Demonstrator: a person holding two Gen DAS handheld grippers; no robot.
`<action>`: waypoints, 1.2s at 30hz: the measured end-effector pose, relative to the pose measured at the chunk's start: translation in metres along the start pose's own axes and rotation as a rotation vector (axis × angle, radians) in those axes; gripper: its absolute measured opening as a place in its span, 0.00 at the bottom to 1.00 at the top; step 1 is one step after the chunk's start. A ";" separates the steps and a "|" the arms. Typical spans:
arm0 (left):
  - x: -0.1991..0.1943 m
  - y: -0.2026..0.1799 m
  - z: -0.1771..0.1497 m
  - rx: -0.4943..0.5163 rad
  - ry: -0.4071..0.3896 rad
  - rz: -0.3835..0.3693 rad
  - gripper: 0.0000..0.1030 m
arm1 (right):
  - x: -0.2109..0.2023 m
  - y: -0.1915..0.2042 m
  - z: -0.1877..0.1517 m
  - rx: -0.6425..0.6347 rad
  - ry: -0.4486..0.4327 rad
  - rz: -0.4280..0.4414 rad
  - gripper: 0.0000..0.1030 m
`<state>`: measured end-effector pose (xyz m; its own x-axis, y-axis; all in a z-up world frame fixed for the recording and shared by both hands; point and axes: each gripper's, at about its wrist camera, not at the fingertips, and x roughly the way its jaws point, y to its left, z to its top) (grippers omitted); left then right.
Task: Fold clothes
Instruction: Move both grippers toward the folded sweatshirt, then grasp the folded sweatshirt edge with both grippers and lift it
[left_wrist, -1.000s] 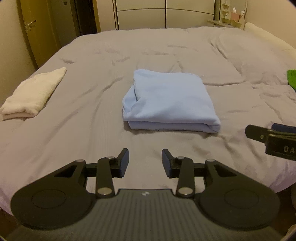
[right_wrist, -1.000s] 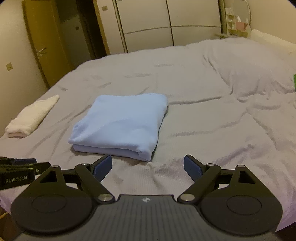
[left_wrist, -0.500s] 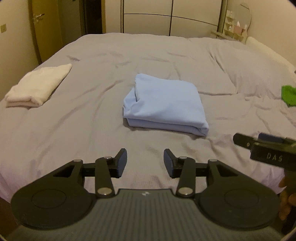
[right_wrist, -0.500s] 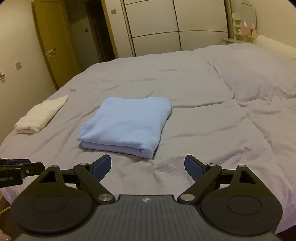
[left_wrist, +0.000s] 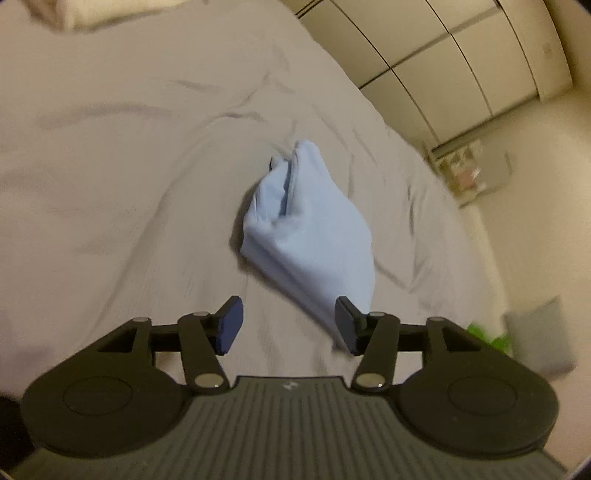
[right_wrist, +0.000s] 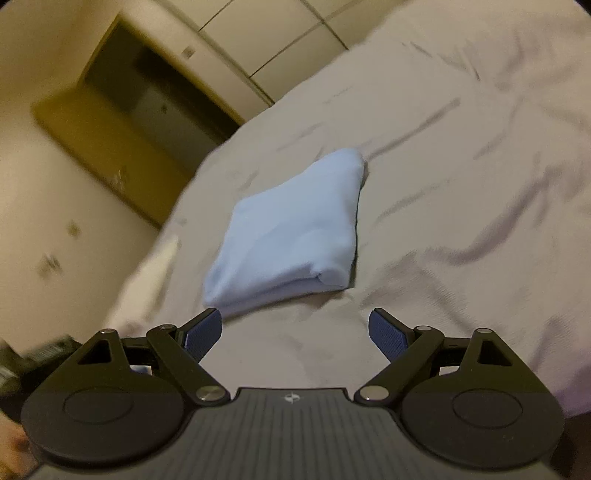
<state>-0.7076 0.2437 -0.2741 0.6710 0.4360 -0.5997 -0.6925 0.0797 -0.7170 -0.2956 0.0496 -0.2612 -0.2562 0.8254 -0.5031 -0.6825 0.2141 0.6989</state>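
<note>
A folded light blue garment (left_wrist: 310, 232) lies on the grey bed cover (left_wrist: 129, 177), in the middle of both views (right_wrist: 295, 229). My left gripper (left_wrist: 288, 325) hovers just short of the garment's near corner, open with nothing between its fingers. My right gripper (right_wrist: 295, 332) is open too, held above the bed cover a little in front of the garment's folded edge. Both views are tilted and blurred by motion.
A folded white cloth (right_wrist: 147, 280) lies near the bed's left edge; a pale cloth (left_wrist: 85, 14) shows at the top left of the left wrist view. Something green (left_wrist: 487, 336) sits at the right. Wardrobe doors (left_wrist: 461, 62) and a wooden door (right_wrist: 110, 122) stand behind the bed.
Both grippers have rolled sharply, so the room appears tilted. The left gripper's fingers have spread wider and it has come closer to the blue garment. The garment lies where it was.
</note>
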 end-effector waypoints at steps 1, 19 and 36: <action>0.011 0.006 0.006 -0.016 0.008 -0.013 0.55 | 0.005 -0.006 0.003 0.036 -0.002 0.018 0.86; 0.145 0.047 0.068 -0.111 0.120 -0.204 0.68 | 0.119 -0.064 0.069 0.306 0.061 0.092 0.86; 0.188 0.039 0.093 -0.047 0.220 -0.226 0.53 | 0.185 -0.076 0.093 0.330 0.134 0.112 0.67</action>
<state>-0.6336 0.4119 -0.3820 0.8512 0.2069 -0.4824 -0.5100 0.1087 -0.8533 -0.2279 0.2345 -0.3603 -0.4189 0.7822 -0.4612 -0.3930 0.3017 0.8686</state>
